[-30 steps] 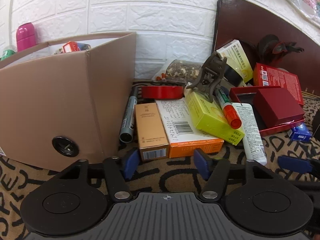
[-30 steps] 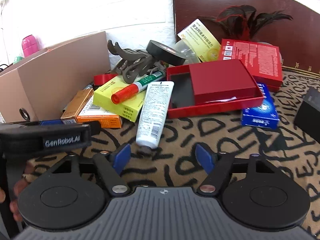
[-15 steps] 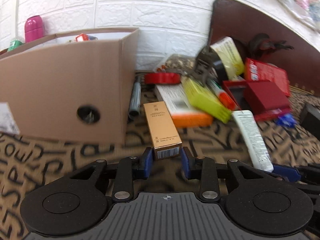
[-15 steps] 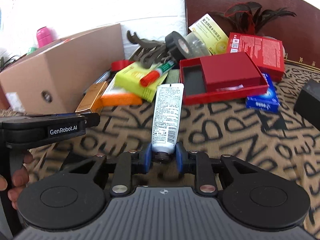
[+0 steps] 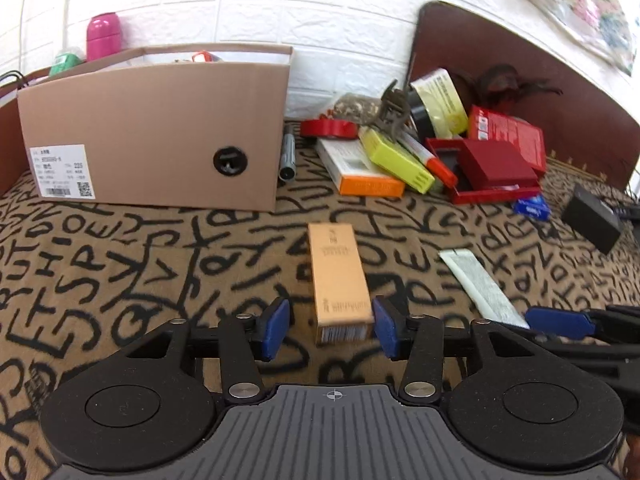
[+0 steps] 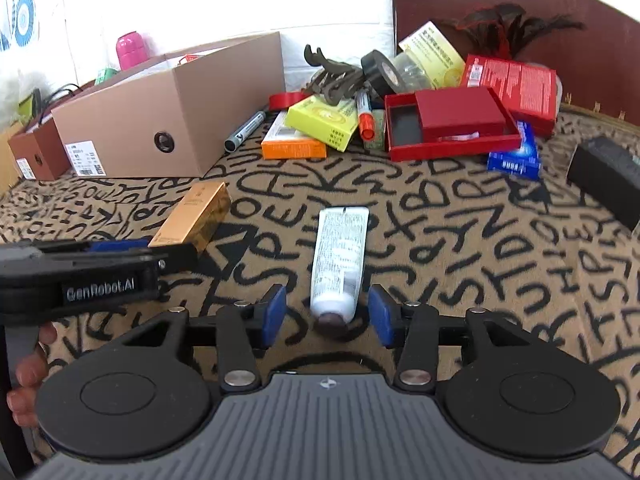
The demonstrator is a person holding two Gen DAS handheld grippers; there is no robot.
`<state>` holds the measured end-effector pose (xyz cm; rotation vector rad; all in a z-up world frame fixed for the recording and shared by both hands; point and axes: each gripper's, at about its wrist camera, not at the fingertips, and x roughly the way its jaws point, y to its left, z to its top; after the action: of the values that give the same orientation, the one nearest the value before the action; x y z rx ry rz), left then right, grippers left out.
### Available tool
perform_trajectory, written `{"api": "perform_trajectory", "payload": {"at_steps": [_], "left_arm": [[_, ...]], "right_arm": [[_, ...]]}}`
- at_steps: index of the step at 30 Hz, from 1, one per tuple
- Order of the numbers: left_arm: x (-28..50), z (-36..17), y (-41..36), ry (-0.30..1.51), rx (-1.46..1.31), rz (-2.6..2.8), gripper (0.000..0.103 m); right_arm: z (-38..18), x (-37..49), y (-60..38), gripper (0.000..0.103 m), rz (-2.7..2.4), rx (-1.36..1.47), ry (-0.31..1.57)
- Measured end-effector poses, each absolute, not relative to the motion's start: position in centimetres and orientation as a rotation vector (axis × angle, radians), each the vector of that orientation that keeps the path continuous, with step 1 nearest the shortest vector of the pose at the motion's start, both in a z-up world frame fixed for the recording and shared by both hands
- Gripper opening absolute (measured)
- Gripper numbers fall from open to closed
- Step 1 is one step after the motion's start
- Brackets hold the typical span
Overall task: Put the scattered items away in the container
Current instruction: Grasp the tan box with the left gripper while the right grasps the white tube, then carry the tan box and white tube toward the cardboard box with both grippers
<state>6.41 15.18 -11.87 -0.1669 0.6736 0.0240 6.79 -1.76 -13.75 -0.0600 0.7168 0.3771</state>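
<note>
Both tongs are spread: left tongs (image 5: 327, 328) straddle the gold box (image 5: 338, 280), right tongs (image 6: 327, 317) straddle the white tube (image 6: 340, 258).

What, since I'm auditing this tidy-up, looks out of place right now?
The gold box and the tube lie alone on the cloth, apart from the pile and outside the cardboard box. The left tool and right tool straddle them, open, gripping neither.

Bright light overexposes the white wall (image 6: 224, 4); fisheye edges curve, and the near foreground is slightly blurred.
</note>
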Motion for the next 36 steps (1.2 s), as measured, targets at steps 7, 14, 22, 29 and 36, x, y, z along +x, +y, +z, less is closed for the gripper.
{"api": "perform_trajectory", "payload": {"at_steps": [7, 14, 22, 29, 36], "left_arm": [[8.5, -12.4, 14.7, 0.682, -0.151, 0.016, 0.061], [8.2, -12.6, 14.9, 0.689, -0.075, -0.009, 0.030], [7.5, -12.5, 14.8, 0.708, -0.039, -0.032, 0.050], [7.3, -12.9, 14.4, 0.690, 0.020, -0.040, 0.030], [4.1, -12.0, 15.8, 0.716, -0.071, -0.066, 0.030]], "right_arm": [[-14.1, 9.0, -1.1, 0.049, 0.361, -0.067, 0.745], [-14.4, 9.7, -0.7, 0.035, 0.370, -0.064, 0.774], [-14.1, 9.1, 0.1, 0.039, 0.402, -0.066, 0.805], [-14.4, 9.1, 0.2, 0.035, 0.396, -0.071, 0.796], [-13.5, 6.7, 0.5, 0.034, 0.443, 0.001, 0.817]]}}
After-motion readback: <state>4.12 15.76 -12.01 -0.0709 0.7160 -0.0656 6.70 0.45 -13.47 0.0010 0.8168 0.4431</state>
